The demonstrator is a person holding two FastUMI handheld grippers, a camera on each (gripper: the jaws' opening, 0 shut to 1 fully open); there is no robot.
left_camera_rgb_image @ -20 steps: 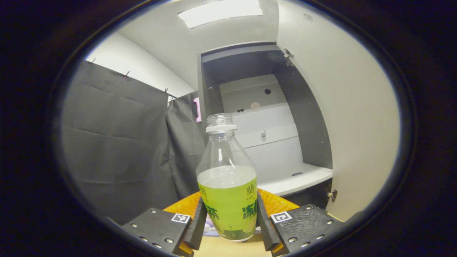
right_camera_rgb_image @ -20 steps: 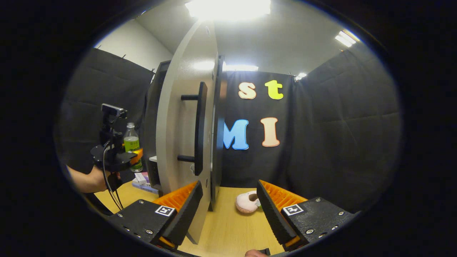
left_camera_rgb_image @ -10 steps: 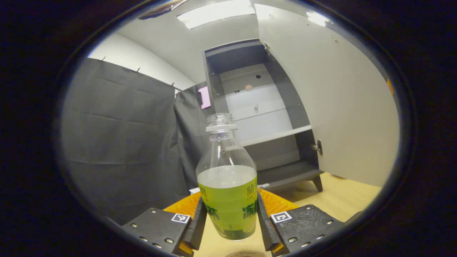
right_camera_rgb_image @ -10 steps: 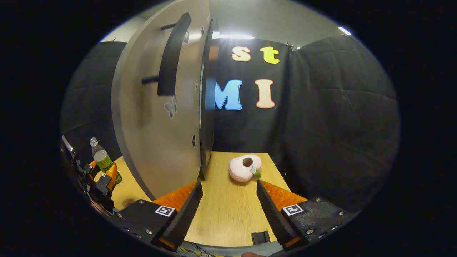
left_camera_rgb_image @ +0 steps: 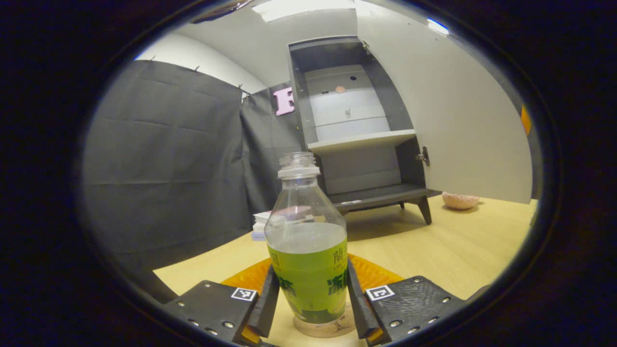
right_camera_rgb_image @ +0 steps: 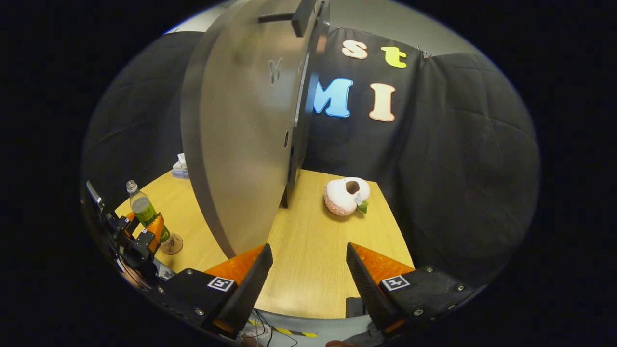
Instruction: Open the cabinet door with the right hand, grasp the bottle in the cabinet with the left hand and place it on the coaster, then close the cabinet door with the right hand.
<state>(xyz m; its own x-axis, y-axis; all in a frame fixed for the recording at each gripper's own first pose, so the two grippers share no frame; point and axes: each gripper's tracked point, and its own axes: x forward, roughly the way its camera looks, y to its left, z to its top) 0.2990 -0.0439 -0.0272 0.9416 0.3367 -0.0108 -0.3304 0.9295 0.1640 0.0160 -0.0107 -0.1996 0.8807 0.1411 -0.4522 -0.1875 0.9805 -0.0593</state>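
The left gripper [left_camera_rgb_image: 307, 308] squeezed its fingers on the green tea bottle [left_camera_rgb_image: 307, 270], setting it upright on the coaster [left_camera_rgb_image: 324, 328]. The right gripper [right_camera_rgb_image: 307, 279], fingers apart, waited near the open cabinet door [right_camera_rgb_image: 241, 144].

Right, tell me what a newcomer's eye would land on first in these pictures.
First, the green-labelled bottle dead centre in the left gripper view, clamped by the left hand-held gripper over a round coaster on the wooden table. Next, the wide-open cabinet door looming large in the right gripper view. Then the pink plush toy lying on the table behind it.
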